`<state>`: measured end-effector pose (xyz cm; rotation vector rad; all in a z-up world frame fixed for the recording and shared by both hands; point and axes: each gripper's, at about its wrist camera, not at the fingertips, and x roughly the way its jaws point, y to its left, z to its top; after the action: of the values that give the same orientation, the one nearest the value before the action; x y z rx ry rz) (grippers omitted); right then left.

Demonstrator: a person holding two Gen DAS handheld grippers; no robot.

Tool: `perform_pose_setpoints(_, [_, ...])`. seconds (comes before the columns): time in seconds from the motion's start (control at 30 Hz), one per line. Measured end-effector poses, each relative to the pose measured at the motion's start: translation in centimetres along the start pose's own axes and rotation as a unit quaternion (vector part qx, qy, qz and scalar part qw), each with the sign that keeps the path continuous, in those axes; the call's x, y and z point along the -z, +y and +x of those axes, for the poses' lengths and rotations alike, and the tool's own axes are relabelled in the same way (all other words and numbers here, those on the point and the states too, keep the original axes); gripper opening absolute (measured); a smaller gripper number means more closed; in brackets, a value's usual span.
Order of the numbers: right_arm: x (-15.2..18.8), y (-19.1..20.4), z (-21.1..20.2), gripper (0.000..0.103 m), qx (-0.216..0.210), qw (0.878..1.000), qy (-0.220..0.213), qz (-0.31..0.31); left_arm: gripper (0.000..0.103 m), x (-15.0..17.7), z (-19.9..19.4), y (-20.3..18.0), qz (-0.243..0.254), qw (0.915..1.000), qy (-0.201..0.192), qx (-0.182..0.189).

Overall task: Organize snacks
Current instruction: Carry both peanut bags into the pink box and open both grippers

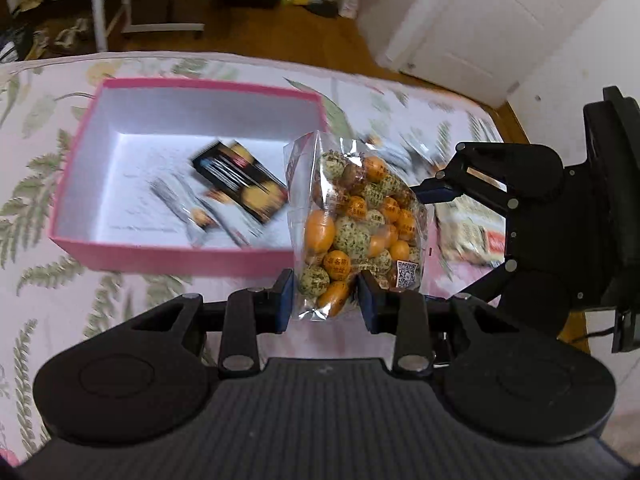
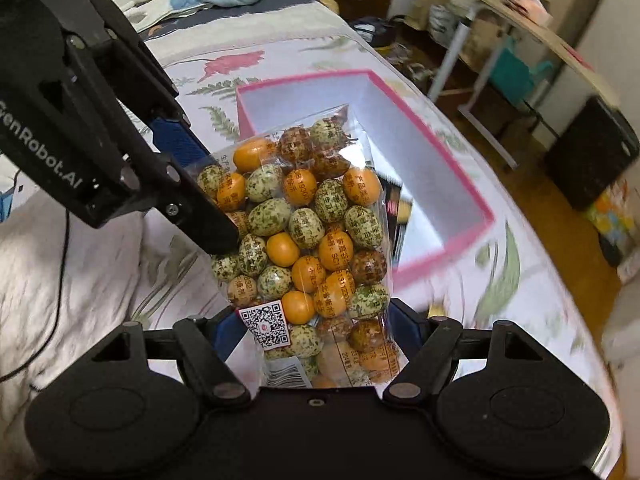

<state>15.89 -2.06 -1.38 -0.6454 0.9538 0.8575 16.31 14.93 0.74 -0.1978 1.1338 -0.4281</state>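
Observation:
A clear bag of orange and green-speckled candies (image 1: 356,216) hangs above the floral bedspread, just right of an open pink box (image 1: 200,86). My left gripper (image 1: 326,304) is shut on the bag's near end, blue pads pressing both sides. In the right wrist view the same bag (image 2: 304,220) fills the gap of my right gripper (image 2: 318,328), which is shut across its width. One left finger (image 2: 208,220) lies against the bag from the upper left. The pink box (image 2: 308,76) sits behind the bag. It holds a black snack packet (image 1: 240,180) and a second blurred packet (image 1: 188,212).
Another snack pack (image 1: 468,232) lies on the bedspread right of the bag, under the right gripper's finger (image 1: 434,192). A rumpled grey blanket (image 2: 80,260) covers the bed's left part. The bed's edge, wooden floor, a white door (image 1: 472,20) and a desk frame lie beyond.

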Motion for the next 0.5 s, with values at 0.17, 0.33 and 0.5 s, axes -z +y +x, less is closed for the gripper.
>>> perform_pose_setpoints(0.17, [-3.8,-1.5,2.9,0.078,-0.003,0.999,0.001,-0.045,0.033,-2.5,0.9,3.8,-0.027,0.9995,-0.011,-0.007])
perform_pose_setpoints(0.33, [-5.7,-2.6,6.0,0.078,-0.012,0.998,0.009,-0.066,0.033,-3.8,3.1,6.2,-0.035,0.9992,-0.007,-0.018])
perform_pose_setpoints(0.5, [-6.7,-3.3,8.7,0.078,-0.034,0.996,0.043,-0.065,0.033,-4.0,5.4,8.4,-0.053,0.9984,-0.004,-0.018])
